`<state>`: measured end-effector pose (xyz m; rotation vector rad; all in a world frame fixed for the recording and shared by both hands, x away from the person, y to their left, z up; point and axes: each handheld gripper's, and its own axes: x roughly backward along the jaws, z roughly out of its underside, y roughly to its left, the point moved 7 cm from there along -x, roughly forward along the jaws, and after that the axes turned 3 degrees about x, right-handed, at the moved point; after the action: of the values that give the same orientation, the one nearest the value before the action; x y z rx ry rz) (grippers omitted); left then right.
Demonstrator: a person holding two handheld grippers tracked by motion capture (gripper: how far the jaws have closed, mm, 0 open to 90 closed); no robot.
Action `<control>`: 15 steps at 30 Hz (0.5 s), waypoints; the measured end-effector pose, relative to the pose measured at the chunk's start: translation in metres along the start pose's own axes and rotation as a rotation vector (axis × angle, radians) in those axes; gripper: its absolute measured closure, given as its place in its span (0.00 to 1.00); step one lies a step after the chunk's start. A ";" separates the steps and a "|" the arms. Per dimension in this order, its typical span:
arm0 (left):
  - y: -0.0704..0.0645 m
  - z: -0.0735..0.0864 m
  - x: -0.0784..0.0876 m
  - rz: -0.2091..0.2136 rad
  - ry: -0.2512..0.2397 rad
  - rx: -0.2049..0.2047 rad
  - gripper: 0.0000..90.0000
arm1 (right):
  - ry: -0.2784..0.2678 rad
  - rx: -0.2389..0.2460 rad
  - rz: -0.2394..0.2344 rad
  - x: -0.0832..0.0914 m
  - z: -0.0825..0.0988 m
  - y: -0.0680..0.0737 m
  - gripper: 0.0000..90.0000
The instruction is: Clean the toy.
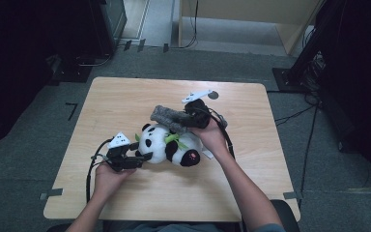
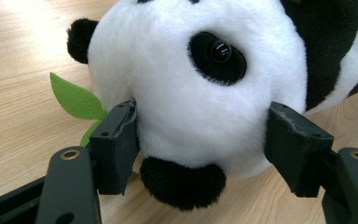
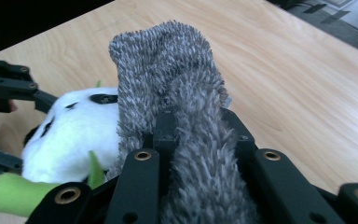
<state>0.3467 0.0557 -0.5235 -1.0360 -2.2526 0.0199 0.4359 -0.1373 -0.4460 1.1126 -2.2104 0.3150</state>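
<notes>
Pinching the panda's (image 2: 191,93) head, the L gripper (image 2: 200,149) steadied it while the grey sock (image 3: 177,93) (clamped in the R gripper (image 3: 198,135)) wasn't yet pulled on.

Black two-jaw tools (image 1: 145,157) with brass-ringed screw holes — white three-cornered plates (image 1: 119,140), trailing black cables (image 1: 91,169) — grey short sleeves (image 1: 265,228).

The high view looks forward and down on the whole table (image 1: 125,96) from above the person's side. The left gripper view sits very close to the panda toy (image 2: 191,84), low over the table. The right gripper view looks along the grey fuzzy cloth (image 3: 168,70) and shares that panda.
</notes>
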 end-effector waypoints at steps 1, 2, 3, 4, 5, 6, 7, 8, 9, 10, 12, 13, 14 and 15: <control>0.000 0.000 0.000 0.000 0.000 0.000 0.34 | -0.002 -0.004 0.008 0.002 0.000 -0.002 0.81; 0.000 0.000 0.000 0.000 0.000 -0.001 0.34 | -0.002 -0.004 0.008 0.002 0.000 -0.002 0.81; 0.000 0.000 0.000 0.000 0.000 -0.002 0.34 | -0.002 -0.014 0.022 0.005 0.001 -0.007 0.81; 0.000 0.001 0.000 0.000 0.000 -0.003 0.34 | -0.004 -0.017 0.028 0.007 0.001 -0.010 0.81; 0.000 0.001 0.000 0.000 0.000 -0.003 0.34 | -0.002 -0.025 0.033 0.008 0.002 -0.011 0.81; 0.000 0.001 0.000 0.001 0.000 -0.003 0.34 | -0.001 -0.031 0.035 0.009 0.003 -0.013 0.81; 0.000 0.001 0.000 0.001 0.000 -0.003 0.34 | -0.001 -0.031 0.035 0.009 0.003 -0.013 0.81; 0.000 0.001 0.000 0.001 -0.001 -0.002 0.34 | -0.003 -0.036 0.036 0.010 0.003 -0.015 0.81; 0.000 0.000 0.000 0.001 -0.001 -0.002 0.34 | -0.008 -0.044 0.037 0.011 0.004 -0.018 0.81; 0.000 0.001 0.000 0.001 -0.001 -0.001 0.34 | -0.013 -0.043 0.042 0.013 0.003 -0.020 0.81; 0.000 0.001 0.000 0.001 -0.002 -0.001 0.34 | -0.019 -0.047 0.050 0.015 0.003 -0.022 0.81; 0.000 0.001 0.000 0.002 -0.002 -0.001 0.34 | -0.019 -0.047 0.050 0.015 0.003 -0.022 0.81; 0.000 0.001 0.000 0.001 -0.001 -0.002 0.34 | -0.031 -0.052 0.059 0.019 0.002 -0.025 0.81; 0.000 0.001 0.000 0.001 -0.001 -0.002 0.34 | -0.031 -0.052 0.059 0.019 0.002 -0.025 0.81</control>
<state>0.3464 0.0562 -0.5241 -1.0389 -2.2530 0.0185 0.4463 -0.1657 -0.4372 1.0328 -2.2685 0.2656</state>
